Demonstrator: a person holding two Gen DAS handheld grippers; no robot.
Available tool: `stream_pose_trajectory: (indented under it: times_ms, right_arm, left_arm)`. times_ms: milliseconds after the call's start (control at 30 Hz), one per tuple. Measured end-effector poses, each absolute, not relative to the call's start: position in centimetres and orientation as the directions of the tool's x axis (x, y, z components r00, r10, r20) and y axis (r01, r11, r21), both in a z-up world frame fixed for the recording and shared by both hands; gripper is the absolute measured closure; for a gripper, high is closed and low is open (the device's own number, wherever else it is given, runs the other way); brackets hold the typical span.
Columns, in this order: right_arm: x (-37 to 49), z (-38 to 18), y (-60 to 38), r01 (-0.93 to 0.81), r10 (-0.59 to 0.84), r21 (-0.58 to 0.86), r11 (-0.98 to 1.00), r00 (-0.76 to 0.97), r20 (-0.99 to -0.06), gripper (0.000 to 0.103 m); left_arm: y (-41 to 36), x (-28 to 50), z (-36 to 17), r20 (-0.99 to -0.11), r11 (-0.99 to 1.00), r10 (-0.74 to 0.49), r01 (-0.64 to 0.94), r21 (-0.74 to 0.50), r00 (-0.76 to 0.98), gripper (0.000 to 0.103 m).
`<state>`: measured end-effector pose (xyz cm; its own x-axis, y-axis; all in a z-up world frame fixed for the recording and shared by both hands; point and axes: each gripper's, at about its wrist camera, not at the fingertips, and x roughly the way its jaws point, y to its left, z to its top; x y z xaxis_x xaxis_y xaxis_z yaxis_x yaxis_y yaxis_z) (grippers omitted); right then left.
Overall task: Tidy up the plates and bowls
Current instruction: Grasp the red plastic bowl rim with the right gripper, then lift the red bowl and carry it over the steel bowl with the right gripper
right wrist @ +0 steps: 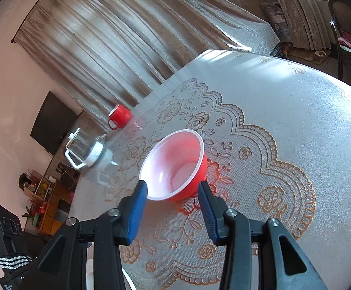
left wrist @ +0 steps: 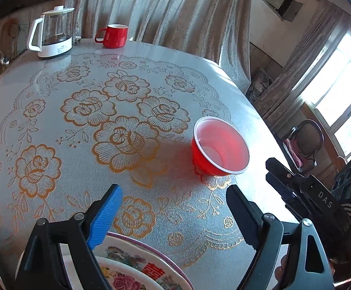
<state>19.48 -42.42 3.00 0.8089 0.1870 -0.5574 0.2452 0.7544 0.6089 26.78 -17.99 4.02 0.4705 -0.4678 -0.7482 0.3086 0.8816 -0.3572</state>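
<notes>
A red plastic bowl (left wrist: 221,145) (right wrist: 175,166) with a white inside stands upright on the flowered tablecloth (left wrist: 78,111). Two stacked flower-patterned plates (left wrist: 132,261) lie at the table's near edge, under my left gripper (left wrist: 174,191). Its jaws stand wide open with nothing between the fingertips. My right gripper (right wrist: 172,184) is open, with its fingertips just short of the bowl's near rim and not touching it. In the left wrist view the right gripper (left wrist: 279,176) sits to the right of the bowl, off the table's edge.
A glass kettle with a white handle (left wrist: 51,36) (right wrist: 83,149) and a red mug (left wrist: 113,36) (right wrist: 120,116) stand at the table's far side, by a curtain (left wrist: 175,12). A chair (left wrist: 306,140) stands near the window. A dark screen (right wrist: 52,123) hangs on the wall.
</notes>
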Motion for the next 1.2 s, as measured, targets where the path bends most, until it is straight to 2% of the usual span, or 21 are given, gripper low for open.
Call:
stream_pose_trajectory:
  times_ms: [133,333,433,500,600,667,733,933,1200]
  right_arm:
    - [20.8,2.7,-43.3,0.251,0.181,0.615,0.748,0.814,-0.552,0.06]
    - [22.6,1.9,-44.5,0.267,0.16,0.617,0.74,0.821,-0.548,0.06]
    - [23.5,1.2,-44.7,0.269,0.178,0.615,0.741,0.805,-0.567,0.064]
    - [24.1,0.6,-44.8,0.28,0.181,0.613,0.738,0.793,-0.581,0.066]
    - [24.4,0.1,-44.5,0.272,0.194,0.607,0.746,0.783,-0.59,0.069]
    - [24.7,-0.4,-44.2,0.272,0.2,0.599,0.753,0.773,-0.602,0.083]
    - [24.7,-0.7,-44.0,0.279,0.192,0.584,0.762,0.765,-0.615,0.09]
    - [23.7,-0.4,-43.8,0.27,0.192,0.589,0.762,0.774,-0.603,0.09]
    - [22.3,1.1,-41.4,0.212,0.233,0.601,0.771,0.784,-0.576,0.09]
  left_arm:
    - [-19.1,29.2,3.0,-0.768,0.877,-0.48,0.26,-0.404,0.423,0.043]
    - [-20.5,31.9,2.1,-0.752,0.846,-0.532,0.206,-0.492,0.39,0.045]
    - [-21.6,33.1,1.6,-0.76,0.849,-0.525,0.183,-0.495,0.383,0.045]
    - [-22.2,33.9,1.2,-0.764,0.851,-0.522,0.171,-0.496,0.38,0.051]
    - [-23.1,34.8,0.1,-0.773,0.847,-0.528,0.154,-0.509,0.353,0.063]
    - [-23.7,35.0,-0.6,-0.774,0.84,-0.54,0.154,-0.521,0.331,0.089]
    - [-23.9,34.7,-0.7,-0.765,0.834,-0.549,0.168,-0.525,0.336,0.091]
    - [-22.9,32.9,0.4,-0.749,0.823,-0.568,0.215,-0.526,0.341,0.092]
    - [-19.6,29.0,2.1,-0.749,0.847,-0.53,0.222,-0.482,0.397,0.092]
